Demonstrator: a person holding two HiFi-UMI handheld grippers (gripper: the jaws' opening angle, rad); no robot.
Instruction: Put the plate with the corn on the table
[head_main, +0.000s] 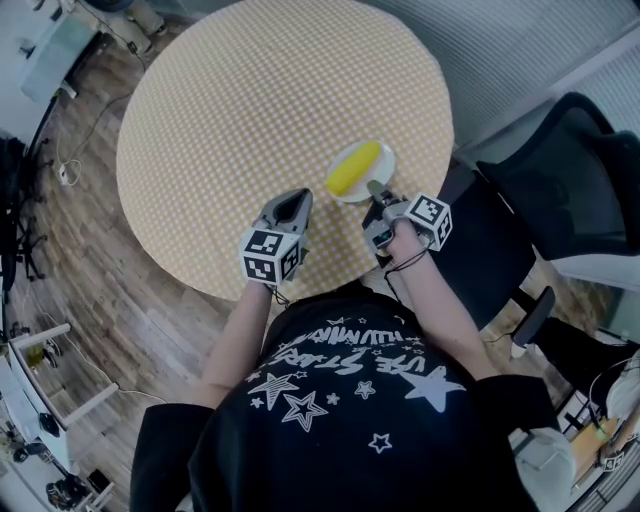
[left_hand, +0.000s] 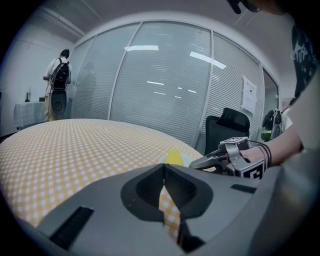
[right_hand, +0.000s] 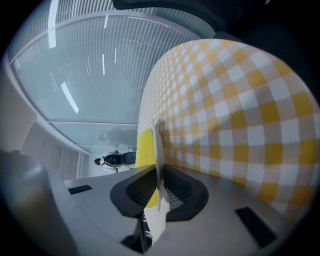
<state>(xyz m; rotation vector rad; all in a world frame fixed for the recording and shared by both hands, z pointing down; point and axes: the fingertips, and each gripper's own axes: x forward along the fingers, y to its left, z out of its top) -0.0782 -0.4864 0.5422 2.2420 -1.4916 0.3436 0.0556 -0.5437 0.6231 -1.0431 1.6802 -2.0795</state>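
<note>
Your right gripper (head_main: 374, 192) is clamped on the near rim of the white plate (head_main: 387, 163), which carries the corn cob (head_main: 352, 168) at the checkered table's (head_main: 250, 100) near right edge. Your left gripper (head_main: 296, 198) has its jaws together with nothing between them, just beside it.

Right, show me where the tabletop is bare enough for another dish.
The whole table left of and beyond the plate is bare. It is crowded only at the edge nearest the person, where the plate with corn, the right gripper and the left gripper gather.
</note>
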